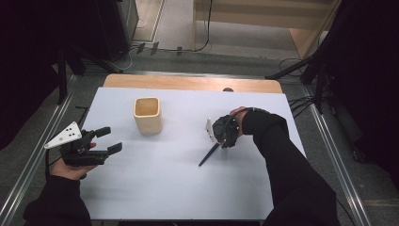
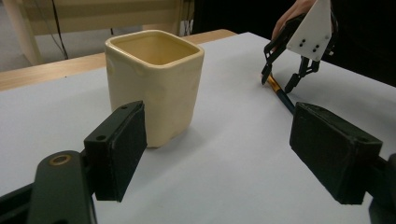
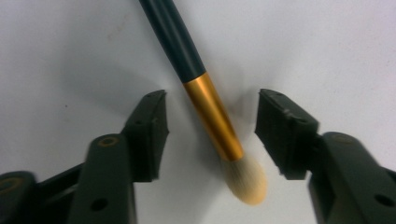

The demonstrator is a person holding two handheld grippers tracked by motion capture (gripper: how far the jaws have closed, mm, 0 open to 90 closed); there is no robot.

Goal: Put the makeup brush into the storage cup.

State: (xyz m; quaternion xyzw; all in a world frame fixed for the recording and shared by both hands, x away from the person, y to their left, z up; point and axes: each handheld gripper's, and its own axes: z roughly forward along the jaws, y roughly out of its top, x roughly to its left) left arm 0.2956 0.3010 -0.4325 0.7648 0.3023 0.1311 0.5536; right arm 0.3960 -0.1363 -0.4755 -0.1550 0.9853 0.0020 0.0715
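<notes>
On the white table (image 1: 155,188), right of centre, a makeup brush (image 3: 205,100) lies flat, gold collar and pale bristles between the spread jaws of the right gripper (image 3: 210,128), pads clear of it on both sides. Left gripper (image 2: 217,154) hovers near the table's left edge, jaws spread and empty, facing a cream square cup (image 2: 156,81) standing upright just ahead.

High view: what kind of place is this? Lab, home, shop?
Most likely a lab or recording bay, not a home. The white-topped table stands between metal floor rails, loose cables run across the floor, and dark curtains close off both sides. On the table: a cream cup and a makeup brush.
</notes>
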